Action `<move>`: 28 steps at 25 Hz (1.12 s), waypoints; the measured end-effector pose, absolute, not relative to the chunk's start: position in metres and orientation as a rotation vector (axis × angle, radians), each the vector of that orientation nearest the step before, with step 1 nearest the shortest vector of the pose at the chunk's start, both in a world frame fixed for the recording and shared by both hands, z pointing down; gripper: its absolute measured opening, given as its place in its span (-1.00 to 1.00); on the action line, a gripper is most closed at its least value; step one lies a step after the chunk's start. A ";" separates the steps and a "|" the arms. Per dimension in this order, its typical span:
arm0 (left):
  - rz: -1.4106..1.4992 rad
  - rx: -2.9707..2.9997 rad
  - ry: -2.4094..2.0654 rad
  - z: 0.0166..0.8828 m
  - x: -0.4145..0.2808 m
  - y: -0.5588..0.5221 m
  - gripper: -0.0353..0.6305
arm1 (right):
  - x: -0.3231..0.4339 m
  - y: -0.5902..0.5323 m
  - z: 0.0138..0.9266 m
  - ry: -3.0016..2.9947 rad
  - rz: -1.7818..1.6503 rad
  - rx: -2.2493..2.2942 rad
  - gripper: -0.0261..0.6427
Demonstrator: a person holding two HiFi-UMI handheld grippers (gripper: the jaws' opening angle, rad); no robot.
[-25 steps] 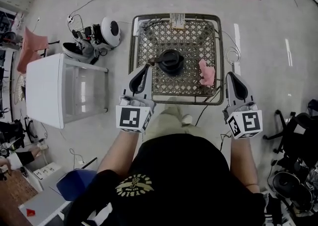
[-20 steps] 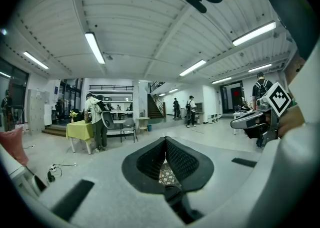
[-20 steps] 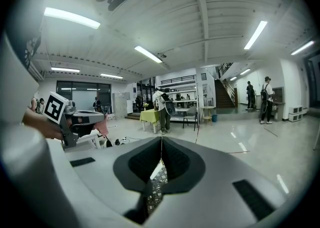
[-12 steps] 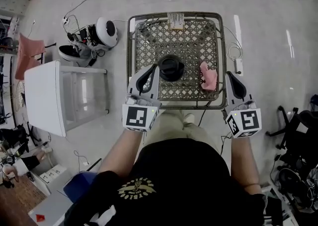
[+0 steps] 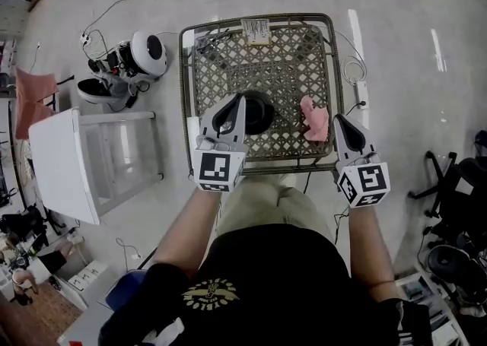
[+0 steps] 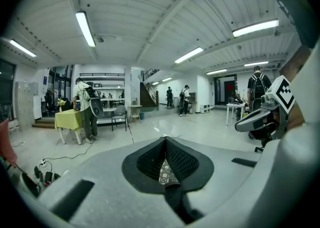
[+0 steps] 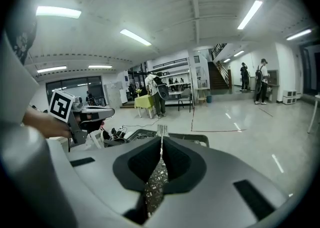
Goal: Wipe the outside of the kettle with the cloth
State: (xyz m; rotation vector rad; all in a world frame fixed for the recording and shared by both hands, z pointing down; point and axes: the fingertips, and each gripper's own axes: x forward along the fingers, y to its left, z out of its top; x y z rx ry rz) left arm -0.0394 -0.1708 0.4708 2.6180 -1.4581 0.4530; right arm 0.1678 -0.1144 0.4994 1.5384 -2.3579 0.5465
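Observation:
A black kettle (image 5: pixel 257 113) stands in the middle of a wicker-topped table (image 5: pixel 304 48). My left gripper (image 5: pixel 230 103) hangs over the kettle's near left side and hides part of it. Its jaws are shut and empty, meeting at the tips (image 6: pixel 165 141). A crumpled pink cloth (image 5: pixel 314 118) lies on the table's right side. My right gripper (image 5: pixel 340 120) sits just right of the cloth, over the table's near right corner. Its jaws are shut with nothing between them (image 7: pixel 161 142). Whether either gripper touches anything cannot be told.
A white side table (image 5: pixel 84 158) stands to the left. A white-and-black appliance (image 5: pixel 144 52) with cables lies on the floor beyond it. A power strip (image 5: pixel 360 93) and cord lie right of the wicker table, with office chairs (image 5: pixel 456 192) farther right. People stand far off.
Both grippers have come forward and down toward the table. The left now overlaps the kettle; the right has drawn in next to the cloth. Both stayed shut.

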 end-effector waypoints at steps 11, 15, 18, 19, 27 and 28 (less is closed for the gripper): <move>0.535 2.655 -1.334 0.529 -0.019 -0.202 -0.87 | 0.169 -0.126 0.595 -2.184 0.656 1.448 -0.88; 0.589 2.685 -1.290 0.538 -0.014 -0.199 -0.87 | 0.172 -0.125 0.634 -2.119 0.713 1.418 -0.57; 0.643 2.725 -1.279 0.541 -0.009 -0.196 -0.87 | 0.175 -0.119 0.666 -2.058 0.766 1.377 -0.48; 0.654 2.726 -1.279 0.542 -0.009 -0.196 -0.87 | 0.176 -0.116 0.677 -2.036 0.792 1.361 -0.43; 0.583 2.639 -1.295 0.545 -0.017 -0.204 -0.87 | 0.177 -0.098 0.762 -1.876 0.994 1.248 -0.28; 0.582 2.631 -1.298 0.545 -0.018 -0.204 -0.87 | 0.178 -0.096 0.771 -1.857 1.007 1.237 -0.28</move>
